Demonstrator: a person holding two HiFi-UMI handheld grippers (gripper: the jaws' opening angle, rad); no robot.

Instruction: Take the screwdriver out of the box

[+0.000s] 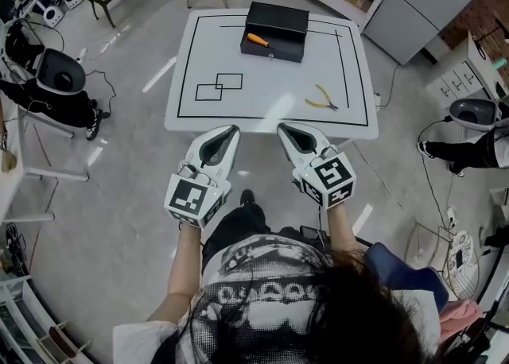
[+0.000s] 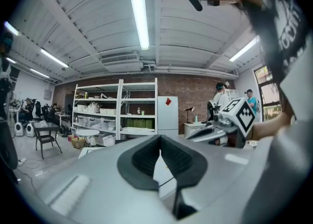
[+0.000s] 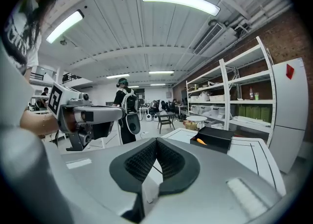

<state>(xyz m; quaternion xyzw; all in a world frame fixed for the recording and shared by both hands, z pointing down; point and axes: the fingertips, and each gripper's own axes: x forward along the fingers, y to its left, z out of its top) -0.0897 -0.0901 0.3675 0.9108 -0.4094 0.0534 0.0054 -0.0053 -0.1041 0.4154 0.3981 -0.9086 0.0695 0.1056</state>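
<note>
On table (image 1: 270,96), screwdriver (image 1: 258,40) in box (image 1: 274,52); pliers (image 1: 322,99) only in head view.

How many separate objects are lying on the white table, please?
3. A black box stands at the far edge of the table; an orange-handled screwdriver lies in it; yellow-handled pliers lie toward the front right. More may be hidden inside the box.
</note>
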